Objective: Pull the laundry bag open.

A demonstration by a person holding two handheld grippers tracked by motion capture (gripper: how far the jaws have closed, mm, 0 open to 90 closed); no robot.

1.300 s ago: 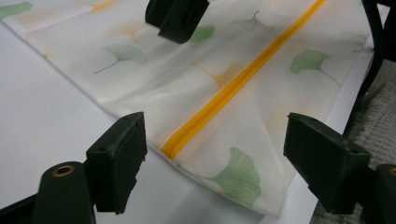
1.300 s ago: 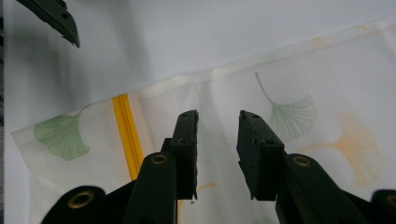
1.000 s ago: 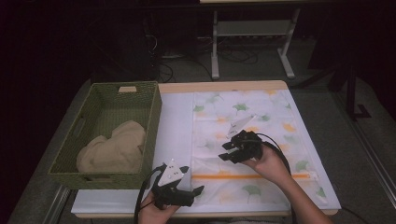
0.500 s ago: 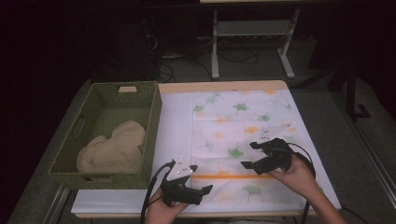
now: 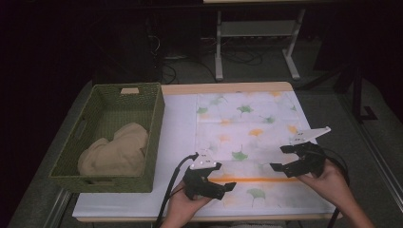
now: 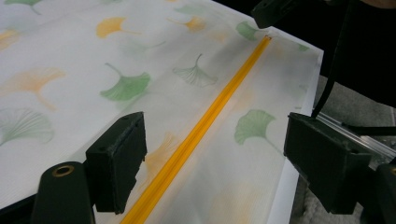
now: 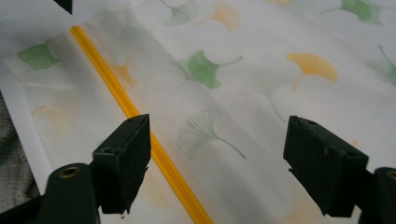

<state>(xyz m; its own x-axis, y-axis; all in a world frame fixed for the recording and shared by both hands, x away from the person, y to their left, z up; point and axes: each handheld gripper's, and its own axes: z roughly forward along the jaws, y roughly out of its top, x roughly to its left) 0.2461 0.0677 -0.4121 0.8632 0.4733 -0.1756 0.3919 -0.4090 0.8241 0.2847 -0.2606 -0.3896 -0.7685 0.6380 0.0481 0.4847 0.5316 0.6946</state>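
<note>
High view: the person's two hands come in from the near edge of the table (image 5: 180,102), each holding a gripper above a leaf-printed bag (image 5: 247,137) that lies flat on the white tabletop. The left gripper (image 5: 227,188) sits low over the bag's near left corner, its jaws pointing to the right along the orange strip (image 5: 256,179) that runs across the bag close to its near edge. The right gripper (image 5: 282,158) is held over the bag's right side, a little farther from the person, with its jaws pointing left toward the middle of the bag. The two grippers are well apart and face each other across the strip. In the left gripper view the jaws stand wide with nothing between the pads, and the strip passes between them on the bag below. In the right gripper view the jaws have just been opening and now stand wide too, holding nothing; the strip lies under the left jaw, and printed green and orange leaves show between the two. A green woven basket (image 5: 142,102) stands left of the bag with a beige cloth (image 5: 114,152) bundled inside it.
</note>
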